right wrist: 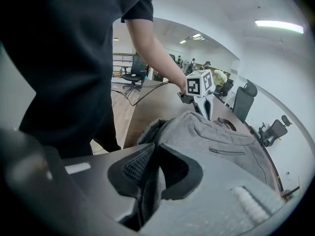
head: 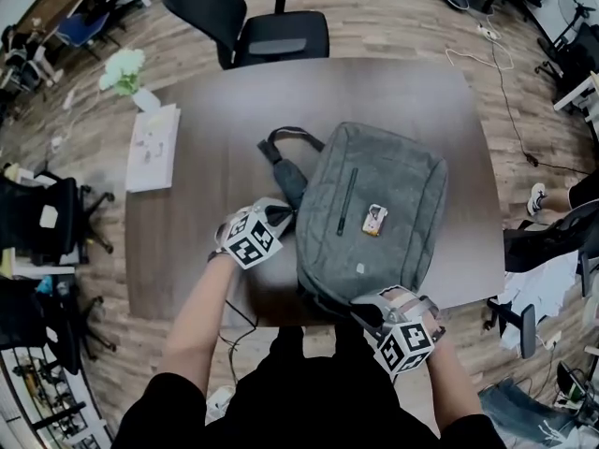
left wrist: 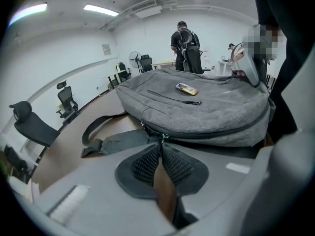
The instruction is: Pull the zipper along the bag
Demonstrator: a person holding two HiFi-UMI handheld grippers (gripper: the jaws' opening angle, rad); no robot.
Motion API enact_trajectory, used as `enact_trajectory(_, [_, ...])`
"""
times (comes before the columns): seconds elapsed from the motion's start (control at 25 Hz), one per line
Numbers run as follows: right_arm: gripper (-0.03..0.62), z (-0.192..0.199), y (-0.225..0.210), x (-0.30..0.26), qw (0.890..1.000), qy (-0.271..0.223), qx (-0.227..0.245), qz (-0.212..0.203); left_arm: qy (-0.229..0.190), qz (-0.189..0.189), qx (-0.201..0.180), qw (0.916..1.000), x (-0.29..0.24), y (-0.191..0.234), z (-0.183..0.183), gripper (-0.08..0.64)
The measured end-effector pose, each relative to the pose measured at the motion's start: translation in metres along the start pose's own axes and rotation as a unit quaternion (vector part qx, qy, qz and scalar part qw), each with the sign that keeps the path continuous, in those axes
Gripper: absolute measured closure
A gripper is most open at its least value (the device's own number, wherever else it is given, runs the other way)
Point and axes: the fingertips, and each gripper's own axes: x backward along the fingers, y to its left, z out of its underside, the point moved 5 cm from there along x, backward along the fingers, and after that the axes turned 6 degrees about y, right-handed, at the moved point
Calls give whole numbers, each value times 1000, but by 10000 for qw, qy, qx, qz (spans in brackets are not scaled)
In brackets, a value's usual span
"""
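A grey backpack (head: pixel 374 204) lies flat on the dark table (head: pixel 187 251). Along its side runs a zipper whose small metal pull (left wrist: pixel 162 137) sits right at the tips of my left gripper (left wrist: pixel 161 146). The jaws there are nearly together and pinch the pull. In the head view the left gripper (head: pixel 288 215) is at the bag's left side, by the straps (head: pixel 281 148). My right gripper (head: pixel 370 305) is at the bag's near corner, shut on a fold of the grey fabric (right wrist: pixel 153 154). The right gripper view also shows the left gripper (right wrist: pixel 205 113) across the bag (right wrist: pixel 221 141).
A small yellow-white tag (head: pixel 375 219) lies on top of the bag. White papers (head: pixel 153 146) and a vase of pale flowers (head: pixel 126 73) sit at the table's far left. A black office chair (head: pixel 267 26) stands beyond the table. A person (left wrist: pixel 184 45) stands far off.
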Motion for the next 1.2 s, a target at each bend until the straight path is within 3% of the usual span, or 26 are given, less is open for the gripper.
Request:
enact_trajectory(0.28, [558,0,2,-3,9998,-66,173,-125,87,-115,439,9989,-28,26,-13,512])
enact_trajectory(0.52, [540,6,-1,-4,9995,-272,-135,-32,2,-282,704,9971,-31,22,-16,517])
enact_trajectory(0.68, [491,4,-6,5,9945,-703,-775,-48,-78,-559,698,9960,-22,16,-16,520])
enact_trajectory(0.84, [468,-12,-26,34,9740,-1532,-1663,114,-219,-620,953,9933,-10,-1,-1,500])
enact_trajectory(0.96, [489,-17,-48,53,9597,-1758,-2023,849,-738,-744,1605,9815,19,-12,5,455])
enact_trajectory(1.08, [590,-18,-68,66,9428,-1717,-2265,1745,-1463,-911,2226,9595,62,-25,-3,416])
enact_trajectory(1.2, [589,-25,-86,80,9205,-1824,-2311,2568,-2128,-1091,2587,9359,103,-38,-17,459])
